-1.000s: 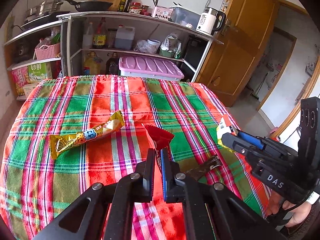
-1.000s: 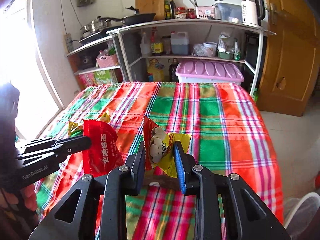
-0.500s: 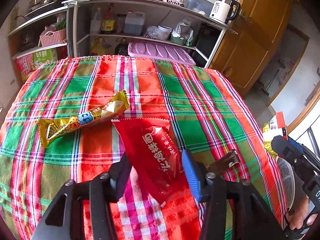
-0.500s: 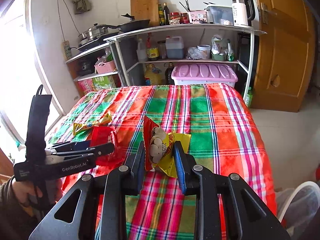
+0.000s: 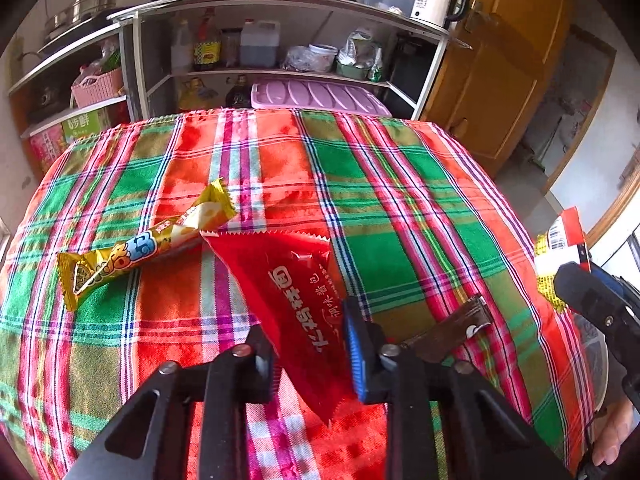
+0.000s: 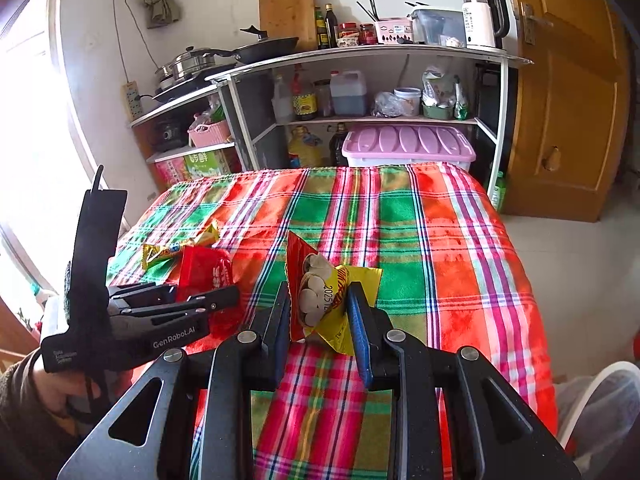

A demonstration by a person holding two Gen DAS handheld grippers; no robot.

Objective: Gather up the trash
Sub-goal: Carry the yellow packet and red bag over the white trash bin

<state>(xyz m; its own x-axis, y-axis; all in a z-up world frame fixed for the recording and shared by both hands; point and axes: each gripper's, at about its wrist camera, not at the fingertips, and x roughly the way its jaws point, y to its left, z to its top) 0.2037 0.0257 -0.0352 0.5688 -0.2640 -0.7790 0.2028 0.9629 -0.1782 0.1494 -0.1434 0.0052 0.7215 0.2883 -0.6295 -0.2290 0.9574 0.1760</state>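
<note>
Left gripper (image 5: 310, 354): jaws had just been closing around the red packet (image 5: 292, 300).
Packet's length: ran toward 11 o'clock.
Right gripper (image 6: 320, 322): squeezed a yellow bag (image 6: 326, 300).

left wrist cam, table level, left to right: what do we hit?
yellow snack bar wrapper → red sachet, with the left hand-held gripper just closing around it → dark metal clip → right hand-held gripper with its yellow-and-red packet.

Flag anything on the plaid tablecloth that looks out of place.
A long gold foil snack wrapper lies loose on the red-and-green plaid tablecloth: stray litter. A flat brown strip lies near its right edge; what it is I cannot tell.
</note>
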